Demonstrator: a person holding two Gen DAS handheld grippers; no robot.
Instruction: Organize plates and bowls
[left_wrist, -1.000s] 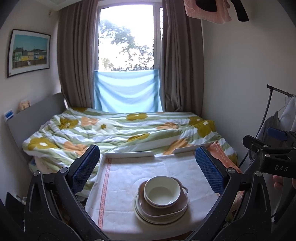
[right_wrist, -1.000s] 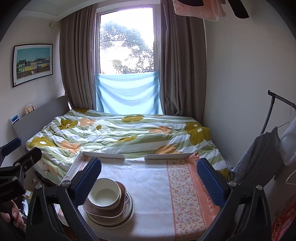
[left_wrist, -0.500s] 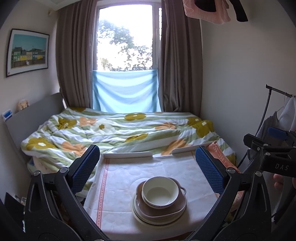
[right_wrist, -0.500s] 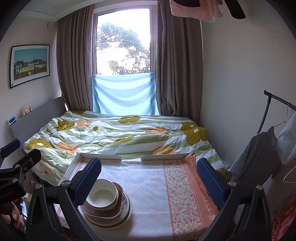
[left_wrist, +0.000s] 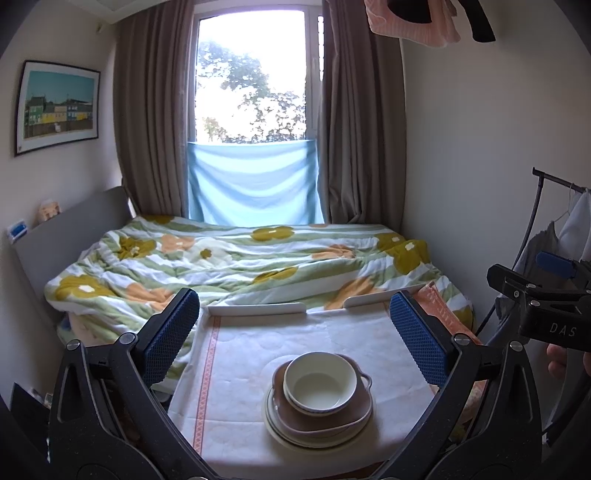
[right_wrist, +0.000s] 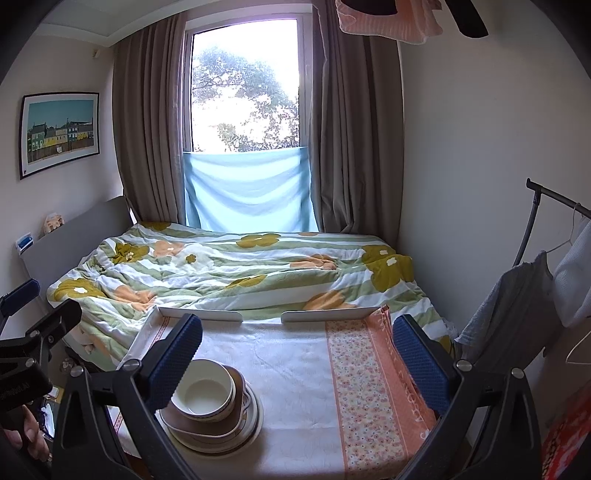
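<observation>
Cream bowl (left_wrist: 319, 382) upright atop brown dish (left_wrist: 325, 415), cream plates (left_wrist: 284, 430) beneath.

left claw (left_wrist: 293, 341): spread wide, empty | right claw (right_wrist: 295, 343): spread wide, empty

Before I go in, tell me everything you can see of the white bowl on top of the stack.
The white bowl is round, glossy, ceramic-looking, with a thin darker line around its rim. It sits upright and empty, nested in a brown dish with small handle lugs, which rests on cream plates. The stack stands on the tablecloth, near the table's front edge. Neither gripper touches the bowl; both pairs of jaws stand open above the table.
</observation>
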